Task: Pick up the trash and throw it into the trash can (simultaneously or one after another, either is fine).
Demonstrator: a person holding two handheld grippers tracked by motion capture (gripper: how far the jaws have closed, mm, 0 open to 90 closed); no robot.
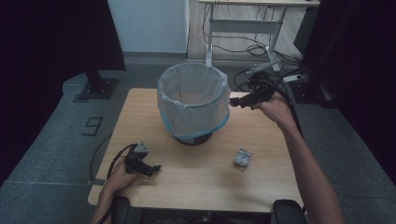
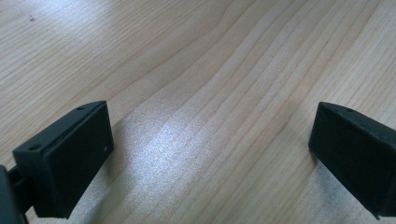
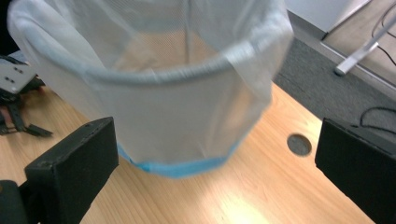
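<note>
Woodgrain table [image 1: 196, 186] | round mesh bin [image 1: 193, 100], translucent liner | both grippers' fingers wide, empty

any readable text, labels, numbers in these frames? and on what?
"9": a dark figure on the grey floor left of the table, at about; it reads as a 9, though it is small.
Small crumpled packet on the table: its print is too small and blurred to read.
Bin liner, left tool and right tool: no lettering visible.
</note>
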